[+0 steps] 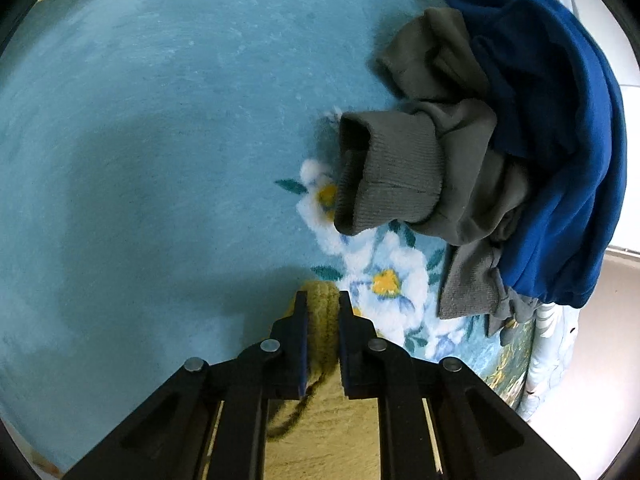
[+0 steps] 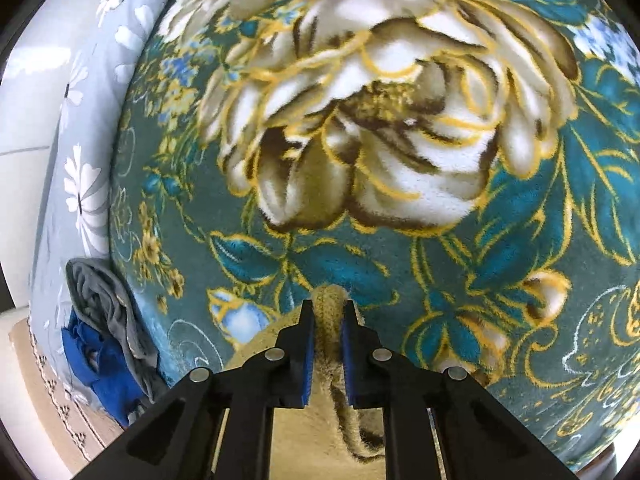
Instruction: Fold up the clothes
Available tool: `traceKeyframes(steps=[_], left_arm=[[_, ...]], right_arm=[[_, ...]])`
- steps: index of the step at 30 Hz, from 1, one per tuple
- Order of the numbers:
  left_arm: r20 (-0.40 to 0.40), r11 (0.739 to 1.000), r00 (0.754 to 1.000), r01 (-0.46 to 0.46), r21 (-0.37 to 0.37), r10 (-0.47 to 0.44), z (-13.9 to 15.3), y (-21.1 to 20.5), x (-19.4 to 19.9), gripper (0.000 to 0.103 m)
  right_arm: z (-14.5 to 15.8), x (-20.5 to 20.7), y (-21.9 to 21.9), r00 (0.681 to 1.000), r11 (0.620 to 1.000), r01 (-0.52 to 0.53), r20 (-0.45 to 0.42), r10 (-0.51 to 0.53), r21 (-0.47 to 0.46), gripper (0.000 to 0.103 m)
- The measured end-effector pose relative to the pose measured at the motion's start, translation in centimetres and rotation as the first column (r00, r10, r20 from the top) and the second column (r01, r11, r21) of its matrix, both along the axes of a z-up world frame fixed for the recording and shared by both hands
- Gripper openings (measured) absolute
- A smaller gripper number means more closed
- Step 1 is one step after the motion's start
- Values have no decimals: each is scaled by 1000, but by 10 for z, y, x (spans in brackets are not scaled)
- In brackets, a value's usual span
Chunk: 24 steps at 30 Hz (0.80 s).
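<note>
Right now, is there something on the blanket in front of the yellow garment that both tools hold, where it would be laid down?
In the left wrist view, the left tool grips the yellow garment; the light blue blanket ahead is bare, with the grey garment and blue garment off to the right. Ahead of the right tool, nothing visible blocks.

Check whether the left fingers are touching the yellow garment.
Touching. The left wrist view shows the left gripper with both fingers pressed against a bunched fold of the yellow garment, with no gap on either side.

Both wrist views close above blanket (image 1: pixel 120 140), sharing clothes pile (image 2: pixel 108 340)
</note>
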<state>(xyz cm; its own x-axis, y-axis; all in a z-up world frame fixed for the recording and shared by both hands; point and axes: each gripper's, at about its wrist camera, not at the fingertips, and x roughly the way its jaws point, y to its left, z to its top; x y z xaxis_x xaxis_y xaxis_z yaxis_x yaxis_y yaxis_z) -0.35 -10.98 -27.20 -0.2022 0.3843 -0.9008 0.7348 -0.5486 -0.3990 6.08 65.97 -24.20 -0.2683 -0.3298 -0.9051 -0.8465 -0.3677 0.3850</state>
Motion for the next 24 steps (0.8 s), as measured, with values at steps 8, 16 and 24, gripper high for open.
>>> traceKeyframes(steps=[8, 16, 24], left_arm=[[-49, 999, 999, -5, 35, 7, 34, -9, 25, 43], [1, 999, 1000, -24, 21, 24, 44, 6, 109, 44], [125, 990, 988, -100, 97, 88, 6, 40, 180, 46]], right_arm=[[26, 10, -11, 994, 997, -79, -72, 80, 22, 36], [37, 94, -38, 996, 997, -70, -50, 68, -36, 38], [11, 169, -90, 1000, 986, -8, 3, 9, -164, 37]])
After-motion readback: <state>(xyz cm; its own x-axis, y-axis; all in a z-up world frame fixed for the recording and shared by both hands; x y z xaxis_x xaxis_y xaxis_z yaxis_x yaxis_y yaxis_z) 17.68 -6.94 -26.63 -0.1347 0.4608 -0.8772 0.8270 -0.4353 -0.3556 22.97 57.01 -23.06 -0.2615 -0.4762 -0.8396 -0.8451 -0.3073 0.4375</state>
